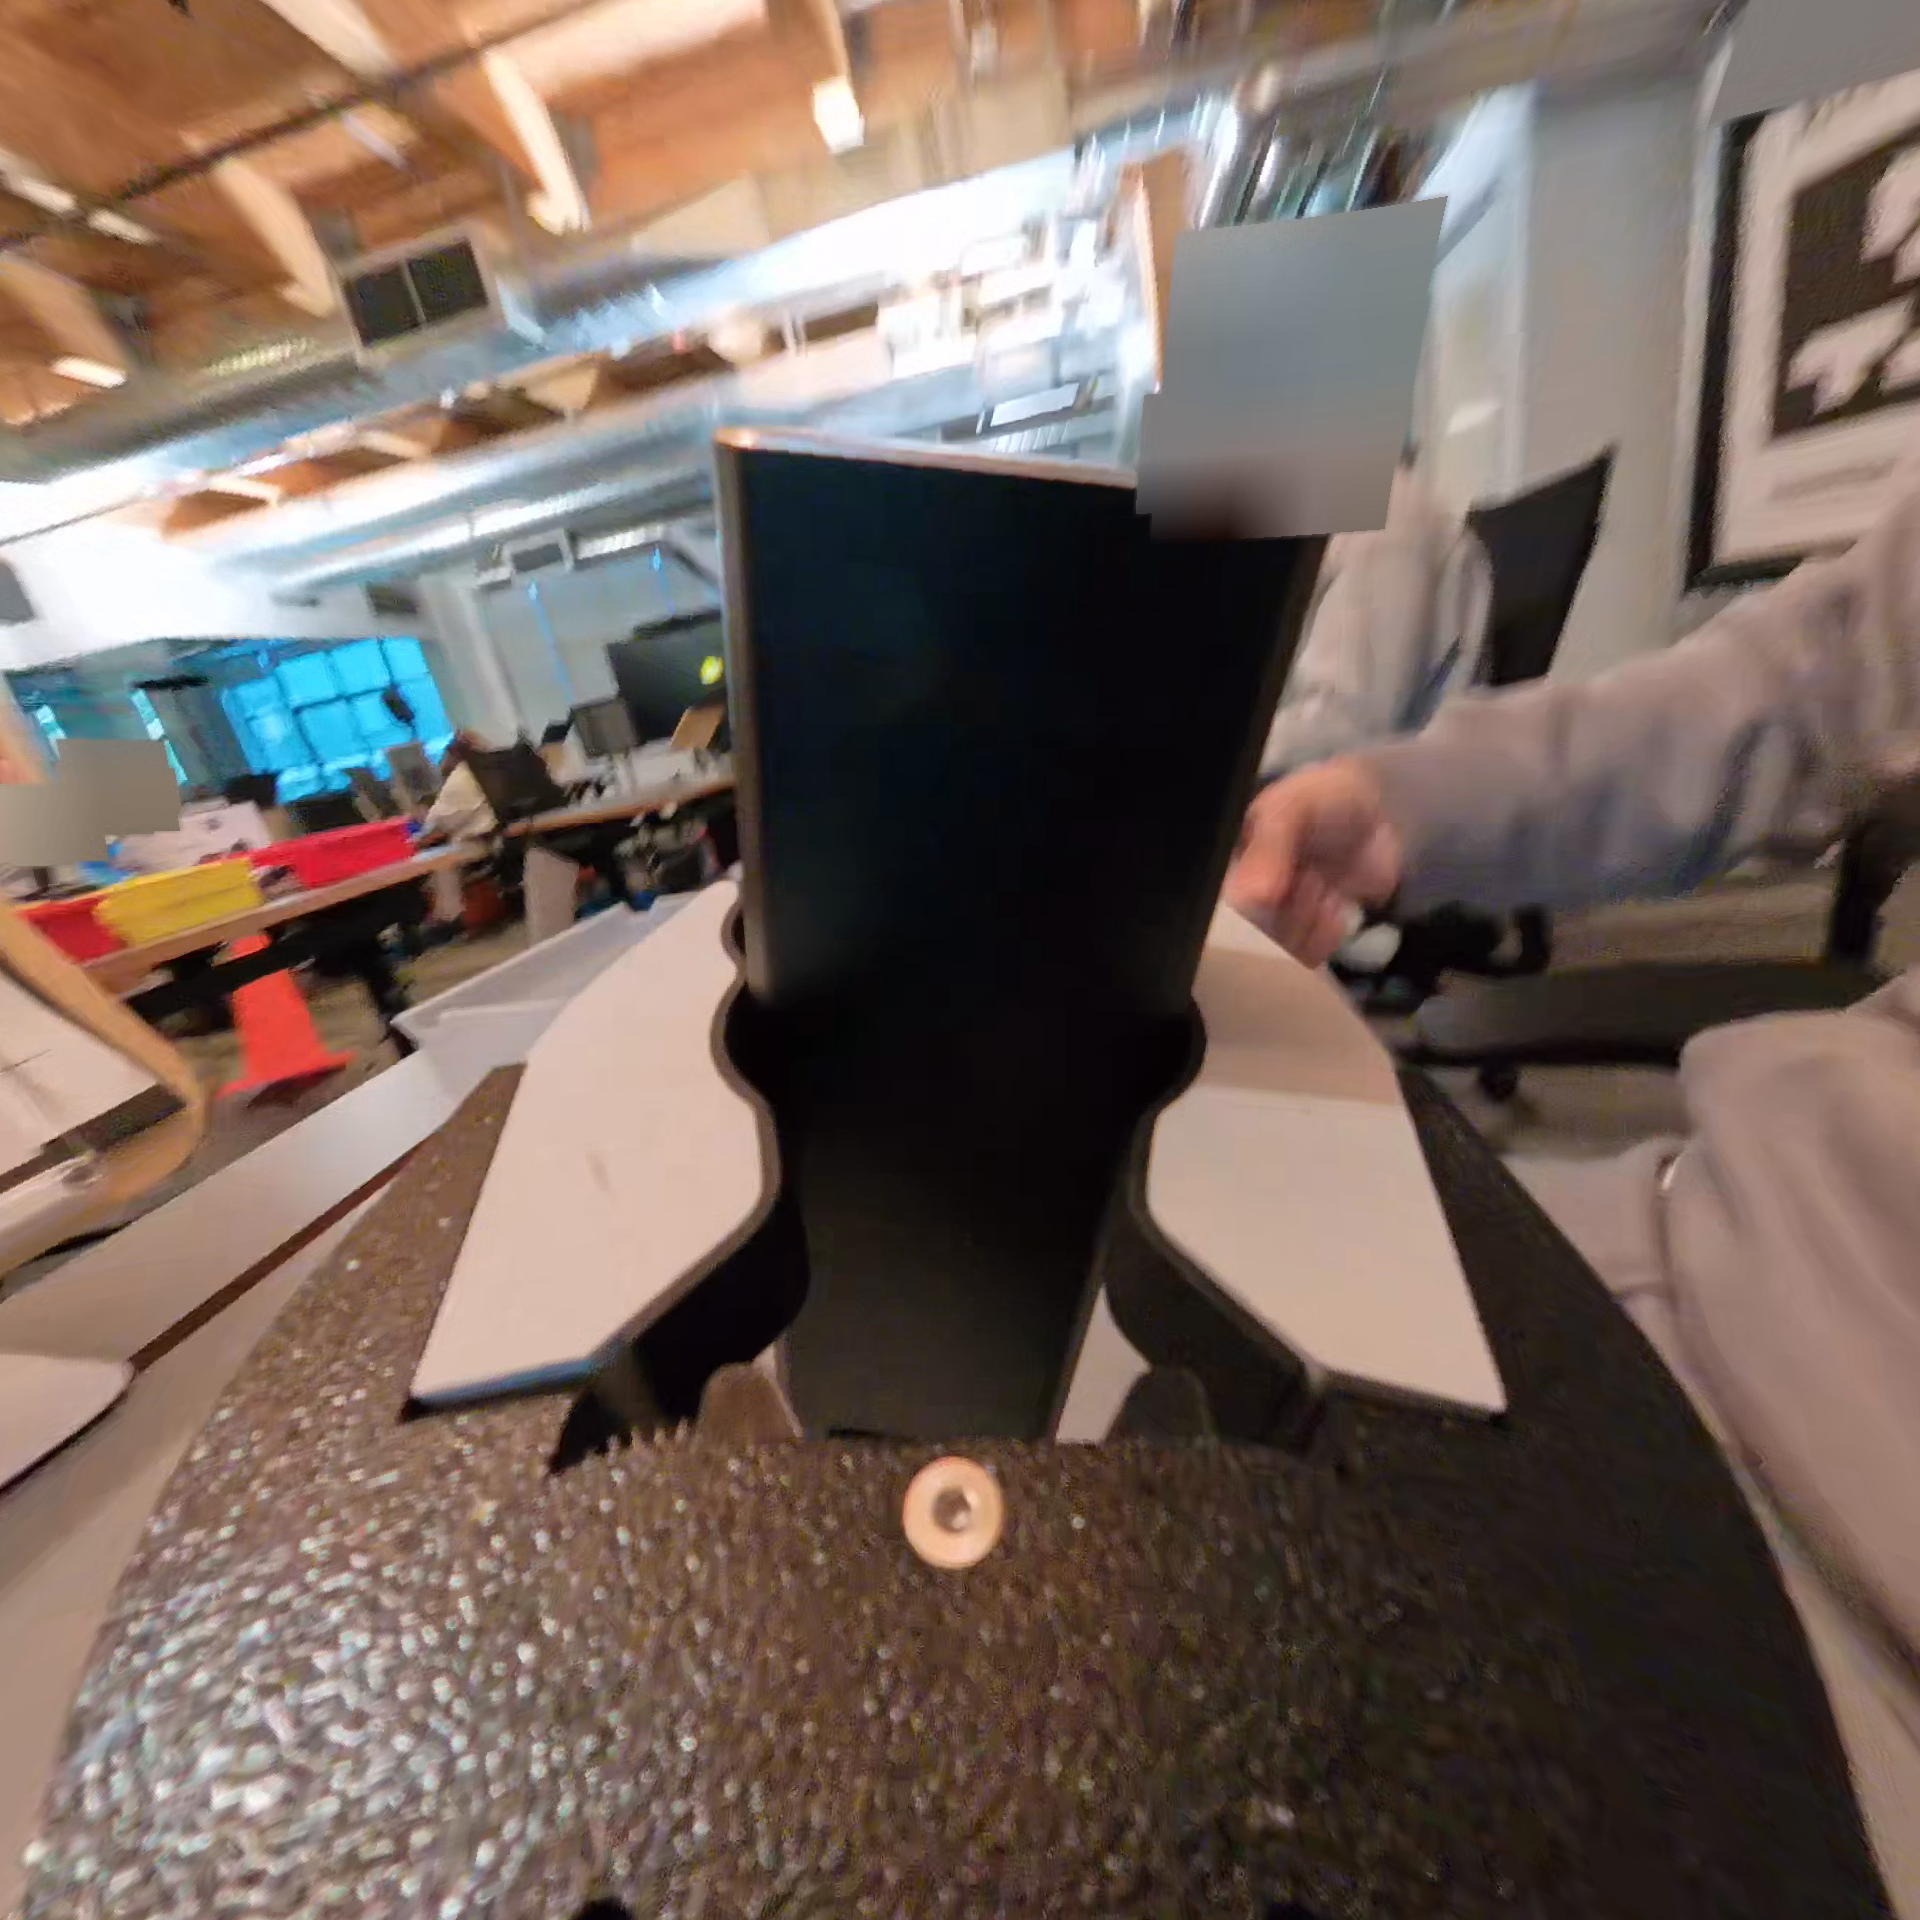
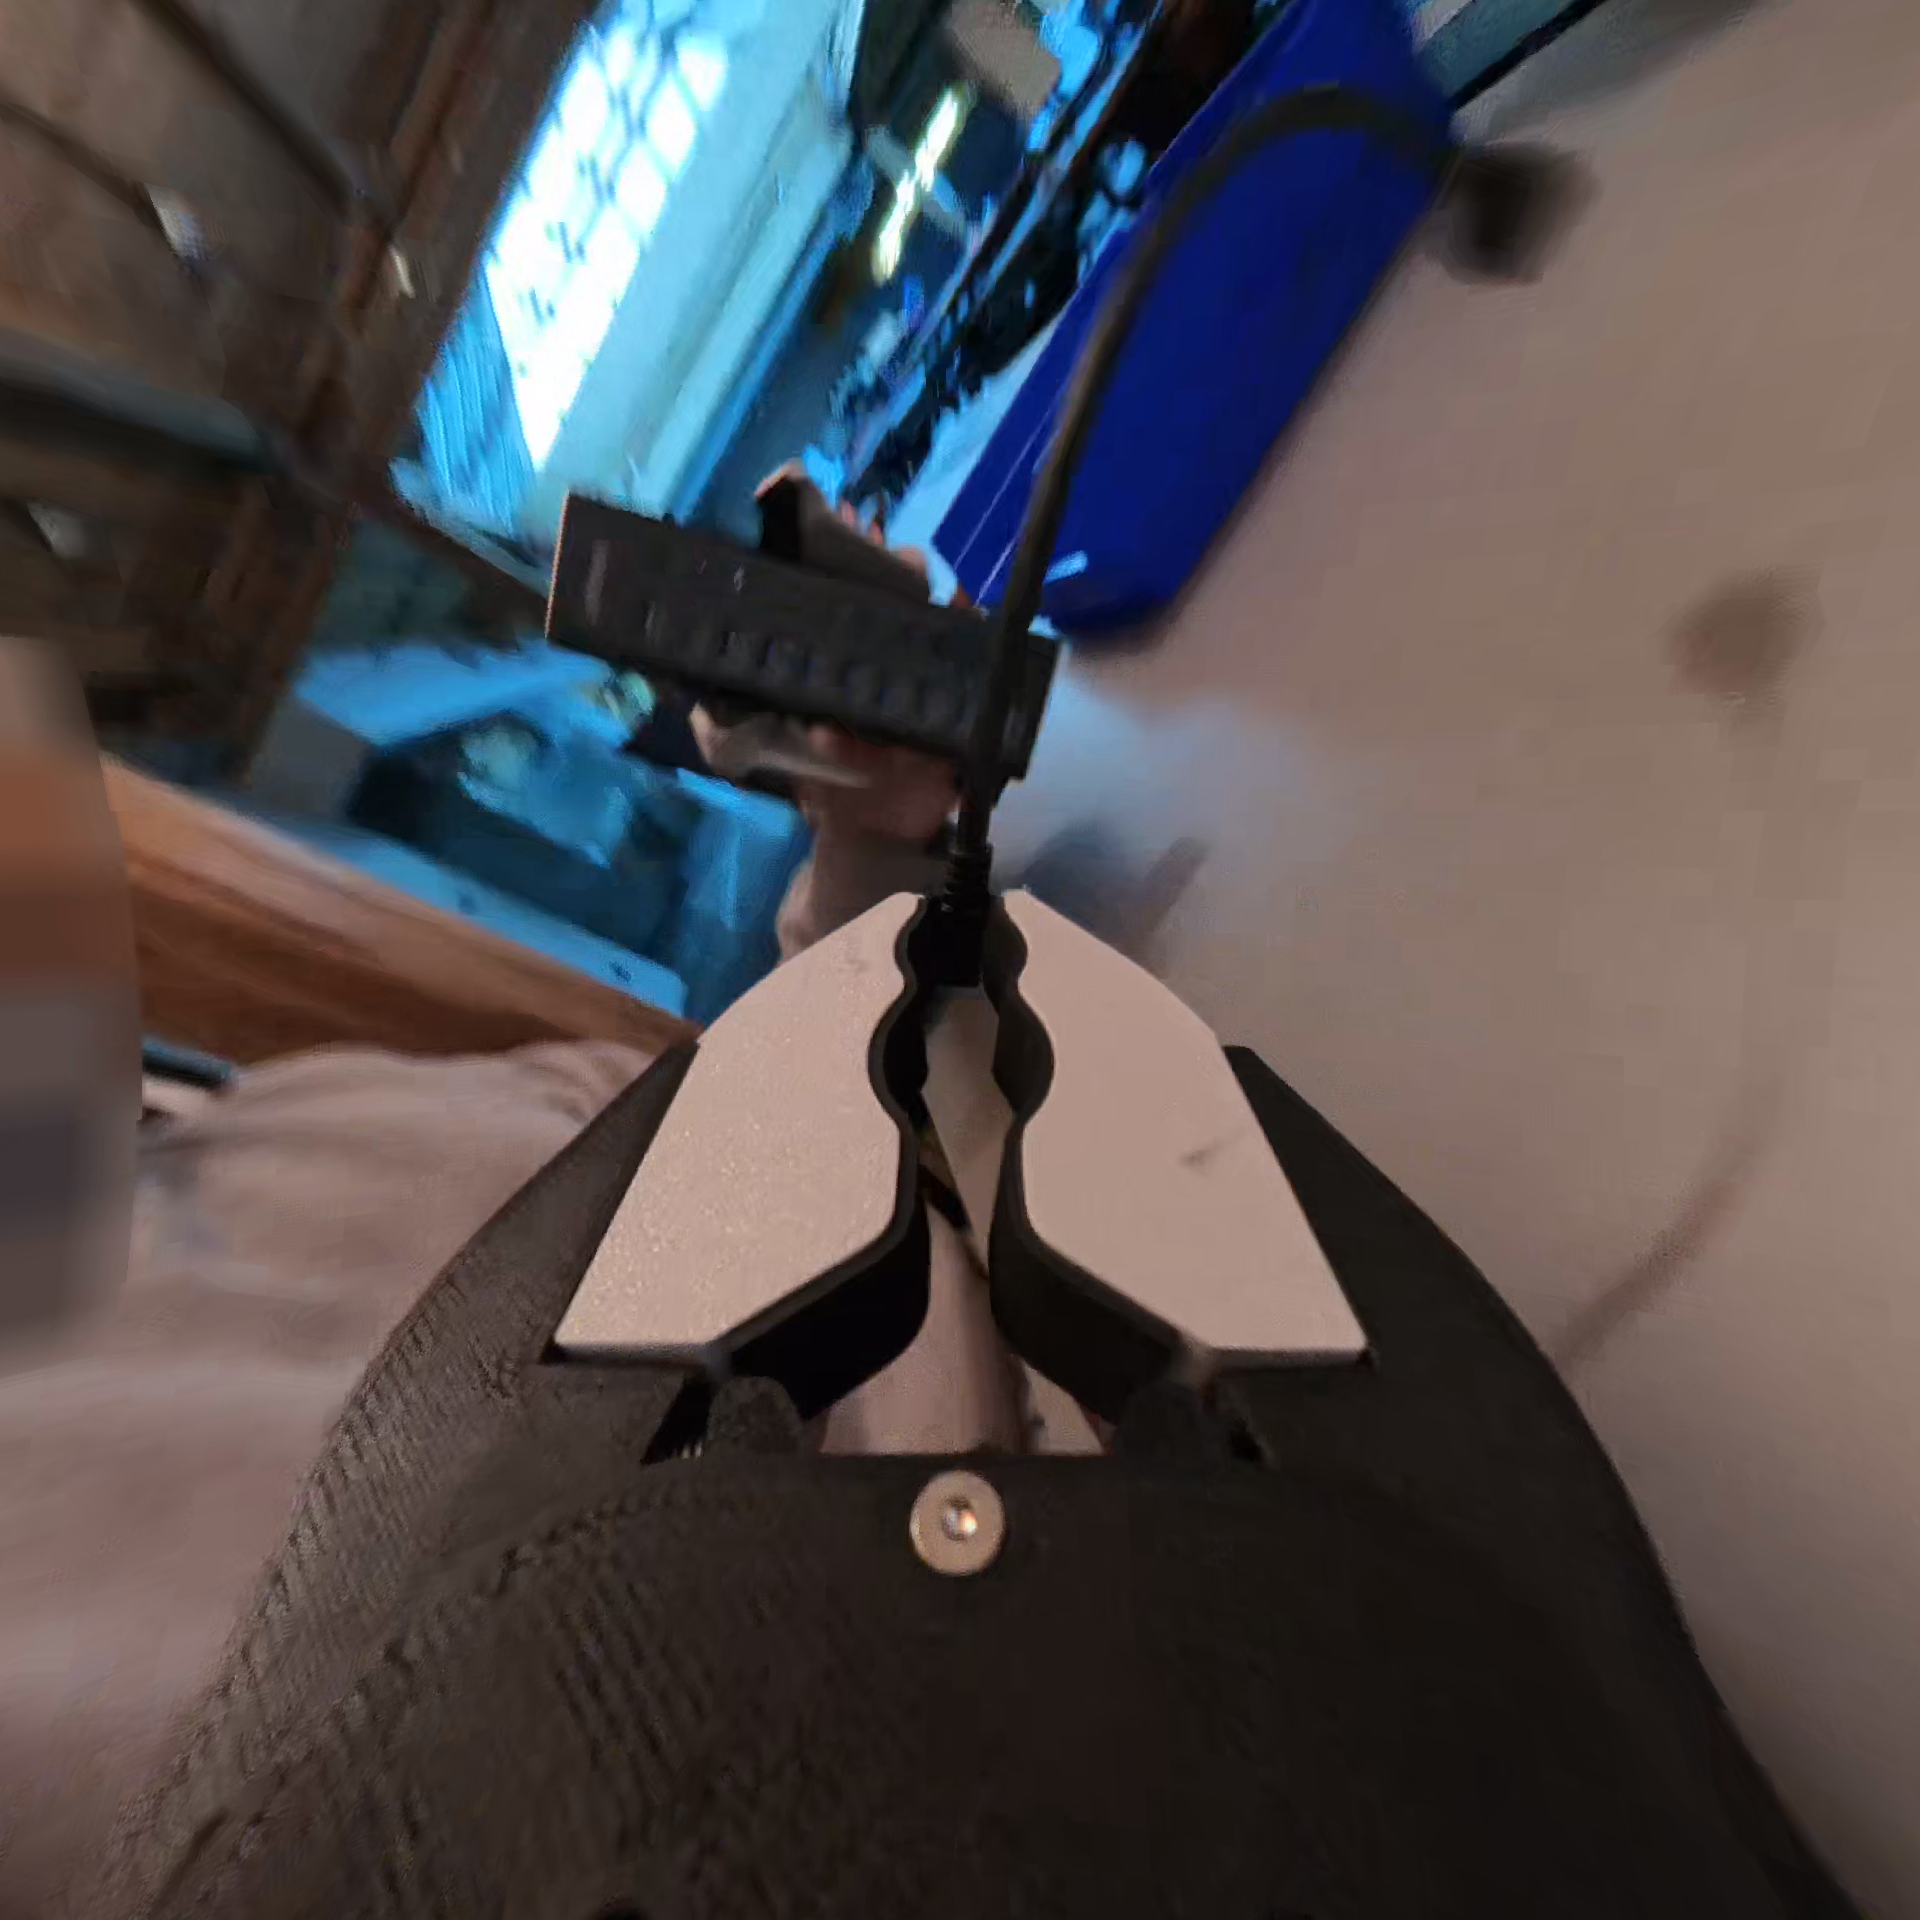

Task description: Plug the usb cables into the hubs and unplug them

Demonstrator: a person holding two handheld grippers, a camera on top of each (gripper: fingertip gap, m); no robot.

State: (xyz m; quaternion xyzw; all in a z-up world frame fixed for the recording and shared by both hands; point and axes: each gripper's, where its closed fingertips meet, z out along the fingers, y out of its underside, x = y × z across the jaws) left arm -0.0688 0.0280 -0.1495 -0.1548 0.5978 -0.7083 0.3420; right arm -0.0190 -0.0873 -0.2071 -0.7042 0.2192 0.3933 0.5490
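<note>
- The left gripper (image 1: pixel 971 935) is clamped on a black USB hub (image 1: pixel 987 790), which stands up from between its two pale fingers (image 1: pixel 644 1164) and fills the middle of the left wrist view.
- Beyond that claw, to its right, a person's hand (image 1: pixel 1314 862) and grey sleeve (image 1: pixel 1621 758) reach in; both are blurred.
- To its left, farther off, lie red and yellow bins (image 1: pixel 208 894) on a long desk, with an orange cone (image 1: pixel 275 1023) on the floor.
- The right gripper (image 2: pixel 961 940) is closed on the black plug of a USB cable (image 2: pixel 1039 540), pinched at the very tips of its fingers (image 2: pixel 774 1143).
- From the plug the cable runs up and away from the claw, curving to the right.
- Just past the right claw's tips, the hub (image 2: pixel 790 634) shows again, tilted, held by the left gripper (image 2: pixel 769 748); the cable crosses in front of the hub's right end.
- Whether the plug's far end touches the hub cannot be told through the blur.
- A blue object (image 2: pixel 1195 343) sits behind the cable.
</note>
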